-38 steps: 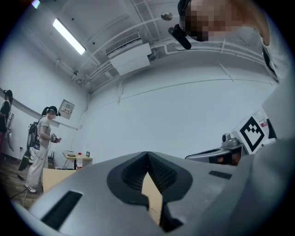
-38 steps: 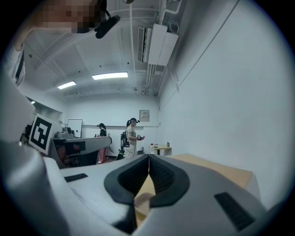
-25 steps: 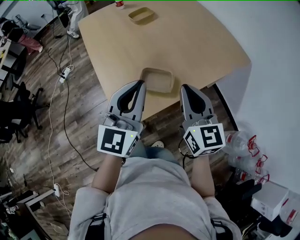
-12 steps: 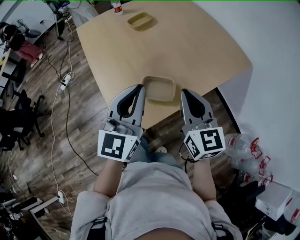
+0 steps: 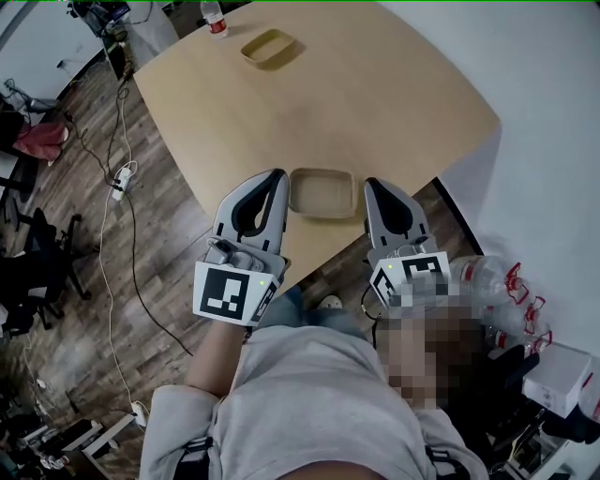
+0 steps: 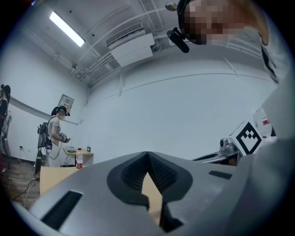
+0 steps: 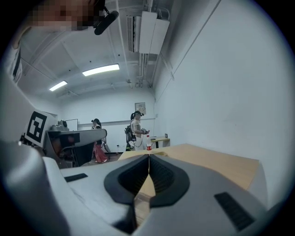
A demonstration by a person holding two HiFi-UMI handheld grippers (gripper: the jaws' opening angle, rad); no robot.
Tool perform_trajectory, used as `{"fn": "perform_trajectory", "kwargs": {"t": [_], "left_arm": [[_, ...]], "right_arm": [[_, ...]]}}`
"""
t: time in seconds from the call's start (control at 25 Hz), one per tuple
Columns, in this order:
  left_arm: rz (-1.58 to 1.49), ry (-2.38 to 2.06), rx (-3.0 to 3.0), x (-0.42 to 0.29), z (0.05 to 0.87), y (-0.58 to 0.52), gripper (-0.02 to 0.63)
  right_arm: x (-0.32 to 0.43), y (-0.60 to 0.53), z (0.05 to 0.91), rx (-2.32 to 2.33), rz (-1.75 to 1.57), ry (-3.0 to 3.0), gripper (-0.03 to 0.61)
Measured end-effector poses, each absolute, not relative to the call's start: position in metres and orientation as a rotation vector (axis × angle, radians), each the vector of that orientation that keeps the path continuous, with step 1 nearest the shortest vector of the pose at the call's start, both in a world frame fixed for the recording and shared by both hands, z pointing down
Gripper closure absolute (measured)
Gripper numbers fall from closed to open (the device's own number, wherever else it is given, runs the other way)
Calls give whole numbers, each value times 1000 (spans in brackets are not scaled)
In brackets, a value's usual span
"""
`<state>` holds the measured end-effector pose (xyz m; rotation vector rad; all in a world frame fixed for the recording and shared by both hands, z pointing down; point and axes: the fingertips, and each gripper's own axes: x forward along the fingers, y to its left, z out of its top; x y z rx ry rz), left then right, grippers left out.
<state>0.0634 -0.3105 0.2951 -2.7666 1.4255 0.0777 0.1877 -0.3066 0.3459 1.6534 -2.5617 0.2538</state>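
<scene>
Jaws on the left gripper [image 5: 274, 178] and right gripper [image 5: 374, 186] are both pinched together, nothing in them. They flank the shallow tray [image 5: 323, 192], which sits at the near edge of the counter [image 5: 375, 94].

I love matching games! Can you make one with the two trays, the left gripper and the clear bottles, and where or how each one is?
Things:
1. nearer tray
2. farther tray
3. left gripper
4. clear bottles

Places or states:
A. on the floor, right side
B. jaws shut, nothing between them
C. at the table's near edge
D. near the red-labelled bottle

Pairs: 1-C, 2-D, 3-B, 4-A
</scene>
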Motion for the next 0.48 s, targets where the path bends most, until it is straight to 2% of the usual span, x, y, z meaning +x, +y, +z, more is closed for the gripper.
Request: {"fn": "perform_trajectory", "kwargs": {"t": [0.48], "left_arm": [[60, 1301, -2887, 50, 314, -353, 598]], "right_arm": [[181, -339, 381, 1740, 348, -2382, 569]]}}
